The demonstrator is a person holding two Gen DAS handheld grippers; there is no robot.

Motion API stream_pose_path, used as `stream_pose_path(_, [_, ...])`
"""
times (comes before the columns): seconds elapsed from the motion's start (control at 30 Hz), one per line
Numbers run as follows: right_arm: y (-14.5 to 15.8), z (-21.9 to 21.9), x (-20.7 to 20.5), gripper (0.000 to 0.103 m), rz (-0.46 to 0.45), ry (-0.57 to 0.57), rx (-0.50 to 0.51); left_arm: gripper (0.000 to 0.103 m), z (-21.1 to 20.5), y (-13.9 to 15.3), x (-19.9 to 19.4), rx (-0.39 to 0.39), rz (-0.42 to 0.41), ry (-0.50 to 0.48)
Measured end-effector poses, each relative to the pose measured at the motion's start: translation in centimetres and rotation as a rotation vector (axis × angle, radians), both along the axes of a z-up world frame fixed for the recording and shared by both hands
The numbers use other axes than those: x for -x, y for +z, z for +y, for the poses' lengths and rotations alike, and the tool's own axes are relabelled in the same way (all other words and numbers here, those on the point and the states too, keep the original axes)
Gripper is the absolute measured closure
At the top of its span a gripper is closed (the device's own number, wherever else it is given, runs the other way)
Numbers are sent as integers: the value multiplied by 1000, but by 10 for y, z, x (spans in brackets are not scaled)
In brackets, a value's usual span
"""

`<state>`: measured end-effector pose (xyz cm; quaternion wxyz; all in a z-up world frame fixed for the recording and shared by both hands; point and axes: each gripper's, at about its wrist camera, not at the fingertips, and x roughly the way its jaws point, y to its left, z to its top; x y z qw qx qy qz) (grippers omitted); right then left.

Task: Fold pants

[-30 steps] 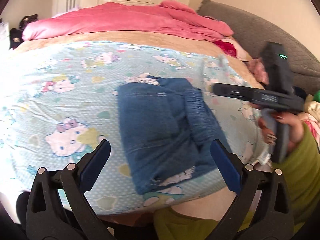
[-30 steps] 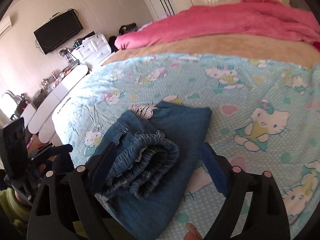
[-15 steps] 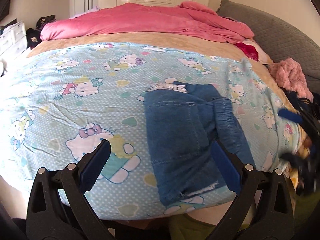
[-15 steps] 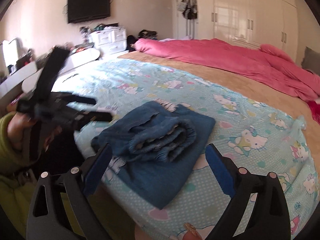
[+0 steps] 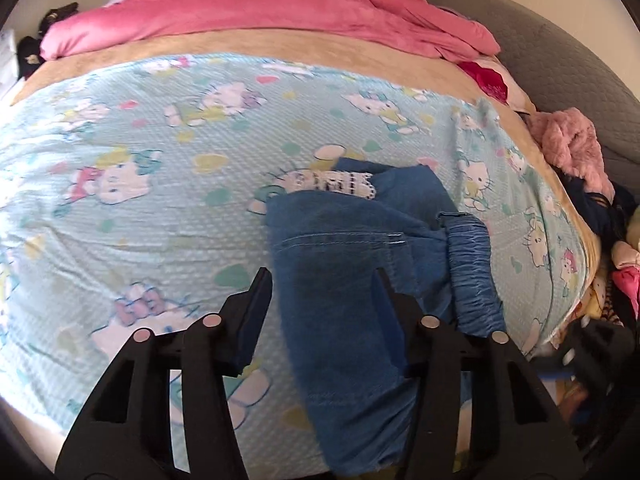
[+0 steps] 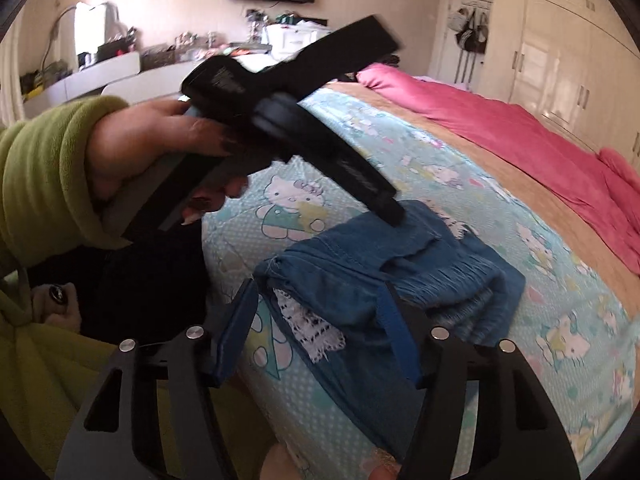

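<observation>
Folded blue denim pants lie on the bed, on a light-blue cartoon-cat sheet, close to the bed's near edge. Elastic waistband is bunched along the pants' right side; a white lace patch peeks out at the pants' far end.

Left gripper hovers over the pants' near-left part, jaws half-spread & closing, denim showing between them; pads don't look pressed on the fabric. In the right wrist view, a hand w/ a green fleece sleeve holds that gripper, tip just over the pants.

Right gripper sits at the pants' lace-trimmed corner, jaws part-open & closing, cloth between them, no clear pinch.

Beyond the pants, a pink duvet lies across the far side of the bed.
</observation>
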<state>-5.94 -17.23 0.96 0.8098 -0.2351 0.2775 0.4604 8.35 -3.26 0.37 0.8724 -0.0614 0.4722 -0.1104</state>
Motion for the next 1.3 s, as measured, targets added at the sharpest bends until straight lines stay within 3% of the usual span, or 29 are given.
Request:
stream_pose_path(0.07, [-12, 12, -5, 44, -25, -1, 50, 60, -6, -5, -7, -6, 17, -15])
stream_pose_path(0.1, [-19, 18, -9, 53, -33, -14, 84, 60, -8, -8, -10, -5, 27, -19])
stream_pose_path(0.13, [-25, 22, -13, 88, -24, -20, 105, 60, -11, -12, -12, -8, 34, -22])
stream_pose_path(0.17, [-28, 23, -20, 98, 29, -31, 97, 60, -13, -15, -14, -18, 40, -22])
stream_pose_path(0.23, [-26, 17, -24, 98, 118, -34, 51, 60, -15, -18, -16, -30, 40, -24])
stream_pose_path(0.43, [-41, 2, -2, 100, 130, -20, 104, 53, -16, -25, -20, -35, 35, -29])
stream_pose_path(0.53, [-42, 0, -8, 100, 195, -54, 62, 51, -15, -29, -19, -21, 25, -12])
stream_pose_path(0.63, [-26, -5, -7, 93, 207, -45, 22, 40, -14, -23, -11, -22, -6, 3])
stream_pose_path(0.73, [-6, -13, -8, 79, 201, -67, -30, 26, -13, -14, -4, -22, -35, 5])
stream_pose_path(0.8, [10, -23, -8, 73, 189, -98, -78, 23, -14, -6, 0, -20, -59, 9])
stream_pose_path(0.93, [35, -39, -8, 52, 133, -168, -137, 10, -17, 9, 9, -40, -108, 20])
stream_pose_path(1.0, [40, -47, -15, 49, 117, -193, -154, 10, -18, 14, 12, -58, -123, 24])
stream_pose_path(1.17, [49, -63, -22, 29, 82, -249, -200, 10, -17, 23, 19, -51, -140, 37])
stream_pose_path(1.3, [55, -76, -19, 29, 52, -287, -227, 10, -17, 30, 25, -54, -158, 51])
